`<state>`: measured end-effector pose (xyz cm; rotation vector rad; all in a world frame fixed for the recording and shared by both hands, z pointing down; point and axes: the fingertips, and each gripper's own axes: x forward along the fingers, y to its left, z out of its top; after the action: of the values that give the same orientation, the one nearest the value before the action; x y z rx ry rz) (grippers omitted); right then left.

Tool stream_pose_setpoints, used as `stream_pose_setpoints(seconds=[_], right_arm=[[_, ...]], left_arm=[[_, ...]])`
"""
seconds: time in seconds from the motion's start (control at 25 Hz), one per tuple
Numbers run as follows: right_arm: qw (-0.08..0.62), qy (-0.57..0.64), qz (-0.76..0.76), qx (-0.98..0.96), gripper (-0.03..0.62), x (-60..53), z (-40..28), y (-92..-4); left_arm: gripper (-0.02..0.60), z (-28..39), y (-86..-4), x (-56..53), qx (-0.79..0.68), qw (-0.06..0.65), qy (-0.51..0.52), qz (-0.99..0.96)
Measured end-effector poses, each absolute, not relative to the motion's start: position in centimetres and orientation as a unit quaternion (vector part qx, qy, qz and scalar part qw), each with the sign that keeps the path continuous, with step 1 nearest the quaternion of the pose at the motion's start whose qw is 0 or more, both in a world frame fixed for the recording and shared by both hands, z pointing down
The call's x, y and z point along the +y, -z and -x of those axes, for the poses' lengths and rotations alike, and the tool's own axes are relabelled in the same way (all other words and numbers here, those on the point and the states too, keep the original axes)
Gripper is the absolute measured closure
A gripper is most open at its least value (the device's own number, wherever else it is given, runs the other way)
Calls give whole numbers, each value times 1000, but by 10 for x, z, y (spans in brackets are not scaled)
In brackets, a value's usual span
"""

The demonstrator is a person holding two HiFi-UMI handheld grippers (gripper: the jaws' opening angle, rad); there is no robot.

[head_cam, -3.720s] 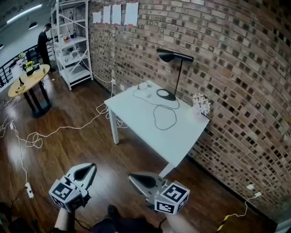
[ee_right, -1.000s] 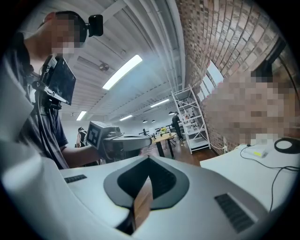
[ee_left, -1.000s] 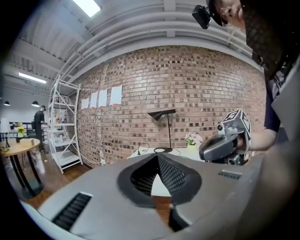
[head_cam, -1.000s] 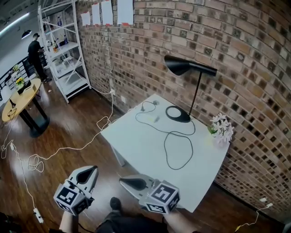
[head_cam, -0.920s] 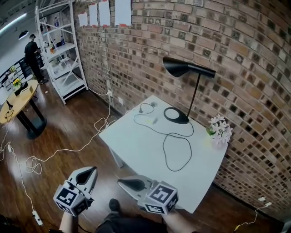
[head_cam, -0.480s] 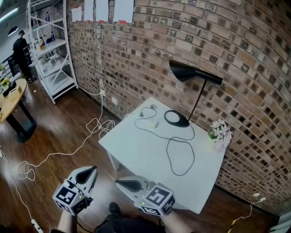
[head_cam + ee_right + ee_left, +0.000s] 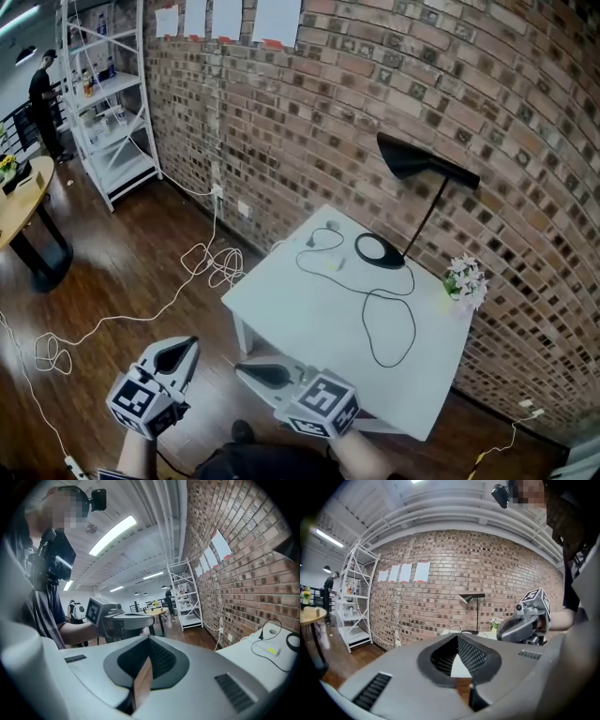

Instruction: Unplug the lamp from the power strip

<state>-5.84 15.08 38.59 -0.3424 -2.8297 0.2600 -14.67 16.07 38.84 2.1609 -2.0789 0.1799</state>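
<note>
A black desk lamp (image 7: pixel 424 164) stands at the far side of a white table (image 7: pixel 309 314), its round base (image 7: pixel 378 250) near the brick wall. The lamp's black cord (image 7: pixel 394 323) loops over the tabletop and ends near the far corner (image 7: pixel 323 234); I cannot make out a power strip there. Low in the head view, short of the table's near edge, my left gripper (image 7: pixel 178 356) and right gripper (image 7: pixel 260 375) are both shut and hold nothing. The left gripper (image 7: pixel 458 637) points at the lamp (image 7: pixel 471 597). The right gripper (image 7: pixel 149 640) sees the table corner (image 7: pixel 262 656).
White flowers (image 7: pixel 466 278) sit at the table's right by the wall. A white cable (image 7: pixel 187 272) trails over the wood floor from a wall socket. A white shelf rack (image 7: pixel 108 103), a round wooden table (image 7: pixel 19 202) and a person (image 7: pixel 42 94) are at far left.
The head view has swung and come nearer: the table and lamp now sit further right and larger. Both grippers stay low in front, shut, in about the same spots.
</note>
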Motion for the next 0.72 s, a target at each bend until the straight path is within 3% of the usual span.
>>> stream_pose_setpoints(seconds=[0.4,0.56,0.72], right_arm=[[158,-57,98,-981,599,160,88,-384],[165,-52,67,-983,599,149,80,-386],[168,-55,40,-983,599,133,71,-387]], left_arm=[[583,175,-390,167,-673,49,-44,-737],[583,164,-393,157,-654,80,-37,-752],[583,159,-393,142,-638,67,-36,-766]])
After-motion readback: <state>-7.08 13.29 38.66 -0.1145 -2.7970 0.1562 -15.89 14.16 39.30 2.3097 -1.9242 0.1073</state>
